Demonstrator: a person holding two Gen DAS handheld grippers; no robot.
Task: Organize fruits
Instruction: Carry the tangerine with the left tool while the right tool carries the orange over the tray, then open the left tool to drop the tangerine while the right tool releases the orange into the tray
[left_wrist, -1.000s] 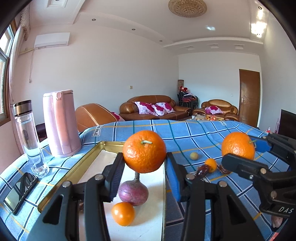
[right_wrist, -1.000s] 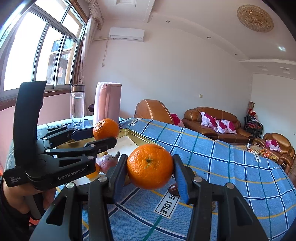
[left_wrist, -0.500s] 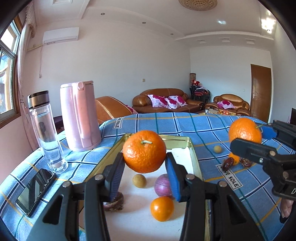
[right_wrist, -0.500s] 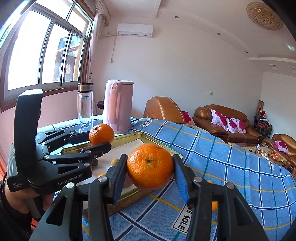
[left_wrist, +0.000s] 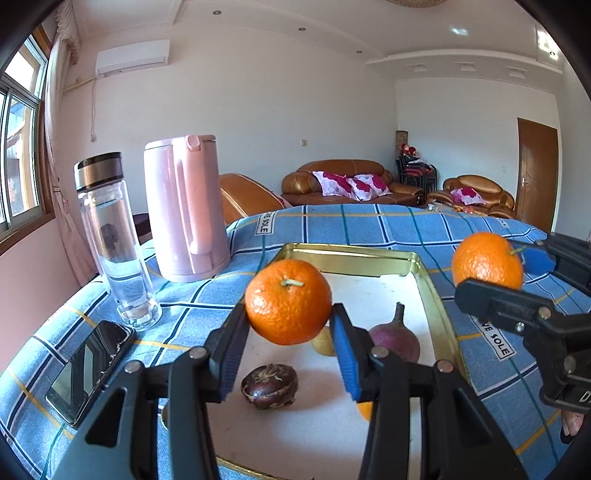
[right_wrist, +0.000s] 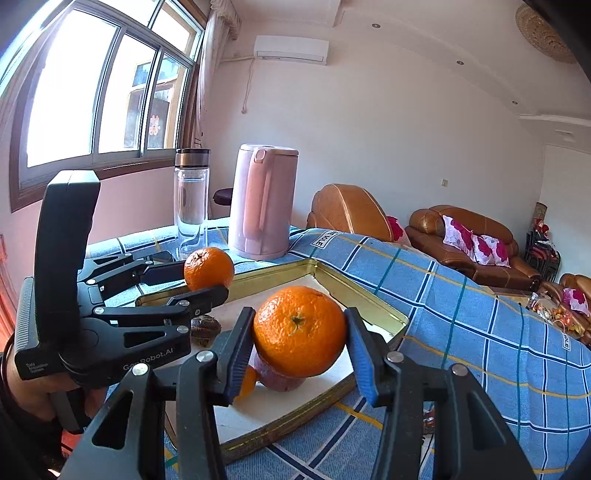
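My left gripper (left_wrist: 288, 325) is shut on an orange (left_wrist: 288, 301) and holds it above the gold-rimmed tray (left_wrist: 347, 254). On the tray's white floor lie a dark brown round fruit (left_wrist: 269, 386), a purple bulb-shaped fruit (left_wrist: 395, 338), a small yellowish fruit (left_wrist: 322, 345) and a small orange (left_wrist: 365, 410), partly hidden by a finger. My right gripper (right_wrist: 300, 343) is shut on a second orange (right_wrist: 300, 331) over the tray's near right side (right_wrist: 365, 299). In the right wrist view the left gripper (right_wrist: 207, 282) with its orange (right_wrist: 208, 267) shows at the left.
A pink kettle (left_wrist: 184, 206) and a clear water bottle (left_wrist: 114, 240) stand on the blue checked cloth (left_wrist: 369, 225) left of the tray. A phone (left_wrist: 88, 369) lies near the table's left edge. Brown sofas (left_wrist: 347, 181) stand beyond the table.
Both grippers have carried their oranges leftward over the tray. The kettle, bottle and more of the tray's fruits have come into view; the loose fruits on the cloth have left it.
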